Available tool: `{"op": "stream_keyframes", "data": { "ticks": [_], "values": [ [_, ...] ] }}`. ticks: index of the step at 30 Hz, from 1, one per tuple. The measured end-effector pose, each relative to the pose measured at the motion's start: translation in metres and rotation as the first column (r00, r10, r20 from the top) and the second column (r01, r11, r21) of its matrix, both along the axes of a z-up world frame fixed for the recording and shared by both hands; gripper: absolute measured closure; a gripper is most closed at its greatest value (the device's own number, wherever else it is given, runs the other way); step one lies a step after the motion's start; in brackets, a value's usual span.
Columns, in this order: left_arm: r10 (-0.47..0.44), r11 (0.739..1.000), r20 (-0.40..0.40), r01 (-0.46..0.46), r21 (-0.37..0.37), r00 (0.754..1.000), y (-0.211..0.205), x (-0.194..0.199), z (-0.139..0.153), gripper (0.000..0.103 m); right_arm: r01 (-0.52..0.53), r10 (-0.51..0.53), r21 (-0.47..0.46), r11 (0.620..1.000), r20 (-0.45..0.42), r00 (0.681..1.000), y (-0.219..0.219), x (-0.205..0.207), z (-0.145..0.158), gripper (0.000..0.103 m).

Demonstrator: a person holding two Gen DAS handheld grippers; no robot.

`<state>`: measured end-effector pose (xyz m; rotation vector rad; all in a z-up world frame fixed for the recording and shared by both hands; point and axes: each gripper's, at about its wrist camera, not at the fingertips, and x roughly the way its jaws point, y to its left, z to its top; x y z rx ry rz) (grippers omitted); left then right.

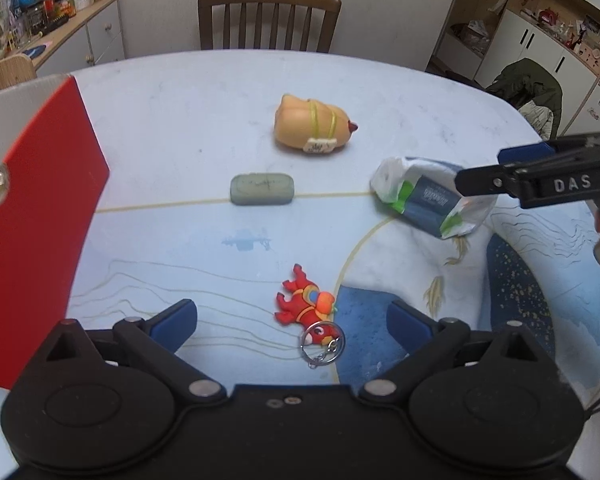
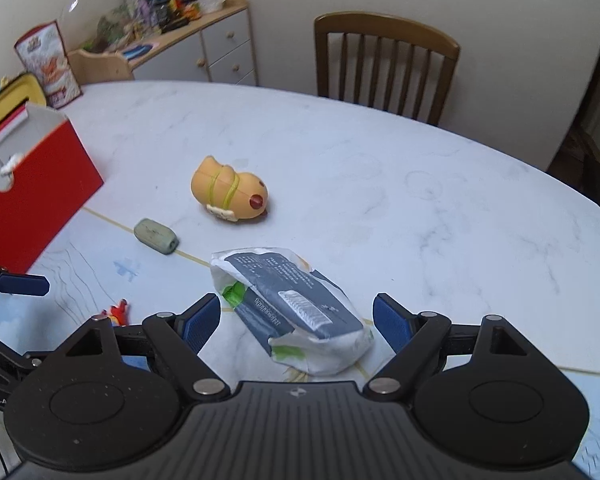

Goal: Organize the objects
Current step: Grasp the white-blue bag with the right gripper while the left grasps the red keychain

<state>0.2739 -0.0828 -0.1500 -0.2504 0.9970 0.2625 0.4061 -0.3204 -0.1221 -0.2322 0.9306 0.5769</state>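
A red toy keychain [image 1: 302,306] with a metal ring [image 1: 322,344] lies on the mat. It sits between the spread fingers of my left gripper [image 1: 292,320], which is open and touches nothing. A white and dark-blue tissue pack [image 2: 292,304] lies between the pads of my right gripper [image 2: 298,318], also open, with a gap on each side. The same tissue pack [image 1: 428,200] shows under the right gripper [image 1: 484,168] in the left wrist view. An orange plush-like toy [image 1: 310,126] and a green soap bar [image 1: 262,189] lie farther back.
A red and white box [image 1: 40,220] stands at the table's left edge. A wooden chair [image 1: 268,16] is behind the far edge. A printed carton [image 2: 46,64] and a yellow case [image 2: 12,104] sit at the far left. A cluttered cabinet [image 2: 204,36] lines the wall.
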Motion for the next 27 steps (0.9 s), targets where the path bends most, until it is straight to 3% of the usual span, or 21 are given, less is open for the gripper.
{"op": "stream_keyframes", "data": {
  "ticks": [13, 23, 27],
  "values": [
    [0.006, 1.0, -0.033, -0.006, 0.003, 0.999, 0.001, 0.014, -0.02, 0.014, -0.066, 0.063, -0.077, 0.995, -0.034, 0.997, 0.017, 0.026, -0.039, 0.019],
    [-0.011, 1.0, -0.044, 0.012, 0.017, 0.999, -0.007, 0.019, -0.025, 0.033, -0.057, 0.055, -0.061, 0.997, -0.032, 0.998, 0.018, 0.027, -0.046, 0.02],
    [-0.028, 1.0, -0.036, 0.028, 0.014, 0.999, -0.011, 0.02, -0.023, 0.05, -0.055, 0.053, -0.058, 0.997, -0.029, 0.998, 0.02, 0.022, -0.046, 0.031]
  ]
}}
